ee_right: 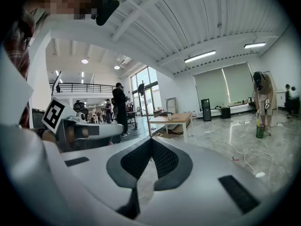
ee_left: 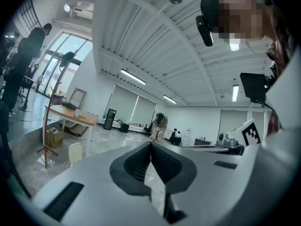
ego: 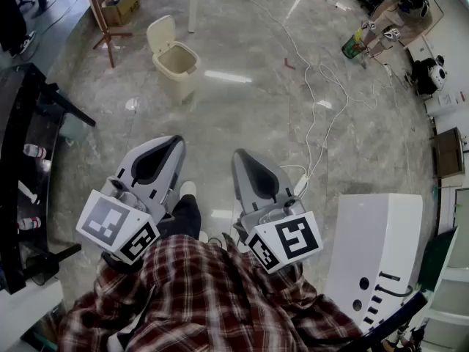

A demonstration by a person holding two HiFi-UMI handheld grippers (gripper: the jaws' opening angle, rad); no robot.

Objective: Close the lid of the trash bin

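Observation:
A cream trash bin [ego: 178, 66] stands on the grey floor ahead, its lid [ego: 160, 34] tipped up and back, the inside showing. In the left gripper view the bin [ee_left: 75, 153] is small at the lower left. Both grippers are held close to my body, well short of the bin. My left gripper [ego: 174, 142] is shut, its jaw tips meeting with nothing between them [ee_left: 150, 143]. My right gripper [ego: 239, 155] is shut too and holds nothing [ee_right: 151, 139].
A white cabinet [ego: 377, 251] stands at my right. White cables [ego: 316, 116] trail across the floor ahead right. A black table [ego: 18, 160] lines the left. A wooden stand [ego: 102, 20] and cardboard box [ego: 121, 4] sit beyond the bin. A person [ego: 377, 31] works far right.

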